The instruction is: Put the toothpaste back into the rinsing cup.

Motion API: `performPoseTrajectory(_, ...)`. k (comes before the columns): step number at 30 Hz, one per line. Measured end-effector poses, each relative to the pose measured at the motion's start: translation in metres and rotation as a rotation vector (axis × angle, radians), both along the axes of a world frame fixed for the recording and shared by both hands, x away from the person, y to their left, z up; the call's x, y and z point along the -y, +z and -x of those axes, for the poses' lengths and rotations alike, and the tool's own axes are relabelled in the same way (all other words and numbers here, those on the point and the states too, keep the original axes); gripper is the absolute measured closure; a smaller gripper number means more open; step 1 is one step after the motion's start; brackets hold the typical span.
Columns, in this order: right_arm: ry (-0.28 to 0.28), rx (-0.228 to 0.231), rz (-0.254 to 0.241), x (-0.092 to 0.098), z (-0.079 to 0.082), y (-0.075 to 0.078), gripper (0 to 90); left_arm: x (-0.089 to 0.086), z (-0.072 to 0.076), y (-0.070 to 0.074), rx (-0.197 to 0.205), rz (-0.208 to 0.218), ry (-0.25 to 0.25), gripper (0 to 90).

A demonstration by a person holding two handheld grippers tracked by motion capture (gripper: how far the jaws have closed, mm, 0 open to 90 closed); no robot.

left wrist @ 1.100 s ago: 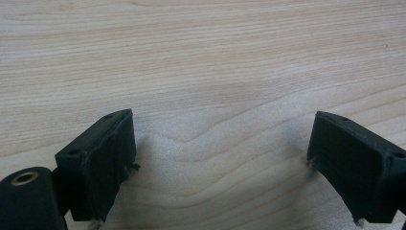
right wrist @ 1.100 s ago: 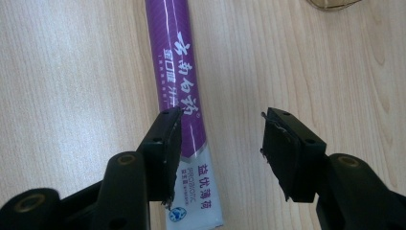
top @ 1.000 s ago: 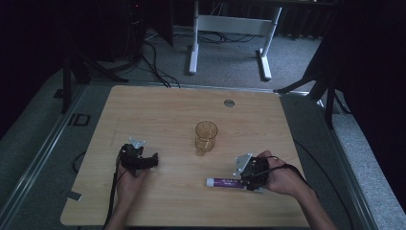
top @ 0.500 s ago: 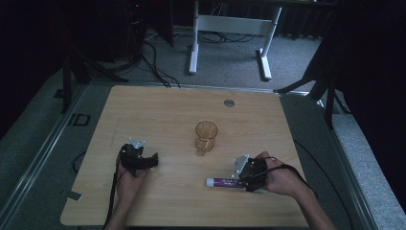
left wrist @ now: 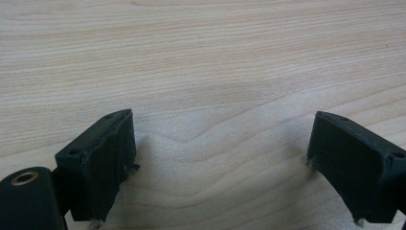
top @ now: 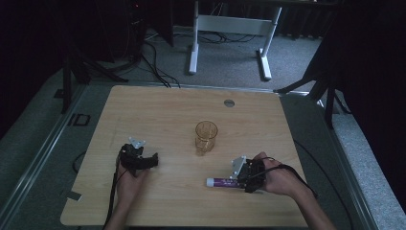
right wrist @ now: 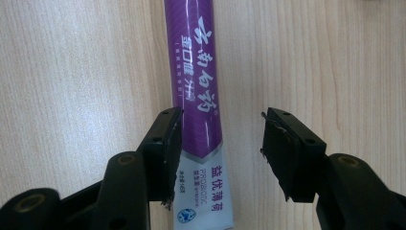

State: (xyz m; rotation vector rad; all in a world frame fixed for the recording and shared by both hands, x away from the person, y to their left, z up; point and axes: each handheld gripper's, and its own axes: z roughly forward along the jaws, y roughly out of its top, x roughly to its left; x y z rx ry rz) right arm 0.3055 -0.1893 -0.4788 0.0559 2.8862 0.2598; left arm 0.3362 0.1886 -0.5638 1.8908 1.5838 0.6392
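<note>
A purple toothpaste tube (top: pixel 218 182) lies flat on the wooden table (top: pixel 167 110) near its front right. My right gripper (top: pixel 238 180) rests at the tube's white flat end, jaws pointing left. In the right gripper view the tube (right wrist: pixel 194 72) runs up between the jaws of this gripper (right wrist: pixel 221 115). It lies against the left jaw, with a clear gap to the right jaw, so the gripper is open. My left gripper (top: pixel 150 160) sits at the front left, low over the wood. Its jaws (left wrist: pixel 220 120) stand wide open over bare wood.
An amber glass cup (top: pixel 206 136) stands upright at the table's middle, between the two grippers and a little farther back. A round grey grommet (top: pixel 229 103) sits near the far edge. A white desk frame (top: pixel 230 28) and cables lie on the floor beyond.
</note>
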Motion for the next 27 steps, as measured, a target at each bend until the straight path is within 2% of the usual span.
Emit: performPoseTrajectory(27,0.002,-0.061,0.058,-0.002,-0.005,-0.020,49.0,0.000,0.000,0.000,0.000,0.000,0.000,9.7)
